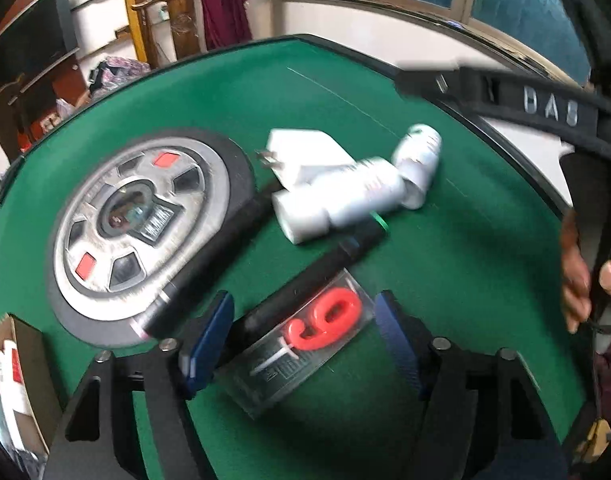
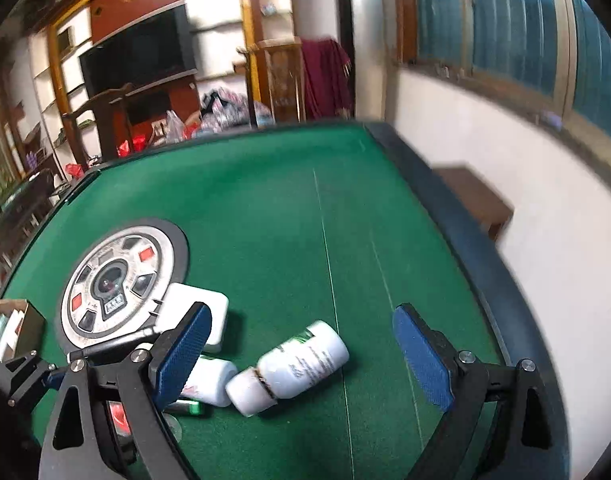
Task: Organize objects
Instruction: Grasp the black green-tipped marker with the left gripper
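Green felt carried the clutter. Left gripper gaped wide around the boxed red "9" candle, ungripped; right gripper hung open above a white bottle. Closing on the candle seemed next.

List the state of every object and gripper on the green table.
Left gripper: open, straddling the candle pack.
Right gripper: open, holding nothing.
Clear plastic pack with red number candle: lying flat.
Two white plastic bottles: on their sides.
White plug adapter: lying flat.
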{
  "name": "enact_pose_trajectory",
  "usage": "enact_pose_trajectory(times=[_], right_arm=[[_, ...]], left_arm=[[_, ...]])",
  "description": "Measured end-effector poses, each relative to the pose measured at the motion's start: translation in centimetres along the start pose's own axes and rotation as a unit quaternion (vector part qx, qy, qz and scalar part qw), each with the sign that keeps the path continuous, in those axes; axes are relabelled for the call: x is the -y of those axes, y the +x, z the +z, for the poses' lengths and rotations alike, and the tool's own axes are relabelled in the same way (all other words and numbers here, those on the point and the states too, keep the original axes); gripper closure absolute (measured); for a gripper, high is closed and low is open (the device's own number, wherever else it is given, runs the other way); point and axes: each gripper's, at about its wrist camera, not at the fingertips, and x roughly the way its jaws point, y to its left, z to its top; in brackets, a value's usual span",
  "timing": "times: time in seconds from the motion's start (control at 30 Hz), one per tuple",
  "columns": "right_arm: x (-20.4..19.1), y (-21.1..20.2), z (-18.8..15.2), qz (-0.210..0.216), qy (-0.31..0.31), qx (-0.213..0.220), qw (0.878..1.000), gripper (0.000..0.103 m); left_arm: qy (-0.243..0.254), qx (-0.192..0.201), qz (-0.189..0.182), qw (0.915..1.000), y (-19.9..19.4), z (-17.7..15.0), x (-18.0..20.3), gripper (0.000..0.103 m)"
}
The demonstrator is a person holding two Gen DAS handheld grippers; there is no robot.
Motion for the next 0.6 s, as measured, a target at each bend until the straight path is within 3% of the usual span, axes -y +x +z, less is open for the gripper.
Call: enact_pose_trajectory(times=[0.03,0.1,0.27,0.6], right_arm=[[-0.4,-0.7,0.0,-0.004,-0.008,0.015,1.000,0.008],[-1.2,-2.2,0.0,-0.014,-0.024,0.051,0.998,0.007],[-2.2,-5.0,0.2,-0.034,-0.047,0.118,0.991,0.000],[-1.2,-3.7,0.5,-0.011,-0.023,0.079,0.997,0.000]], left_arm=[[0.004,-0.016,-0.005,0.9999,0.4,-0.4,0.4,0.054],[0.033,-0.012,0.013,0.9993,0.1,-1.4,1.8,0.056],[0.035,-0.019,-0.012,0.9992,-0.8,-3.0,3.6,0.056],[0.013,-0.013,-0.021,0.9996,-1.3,-3.9,4.7,0.056]])
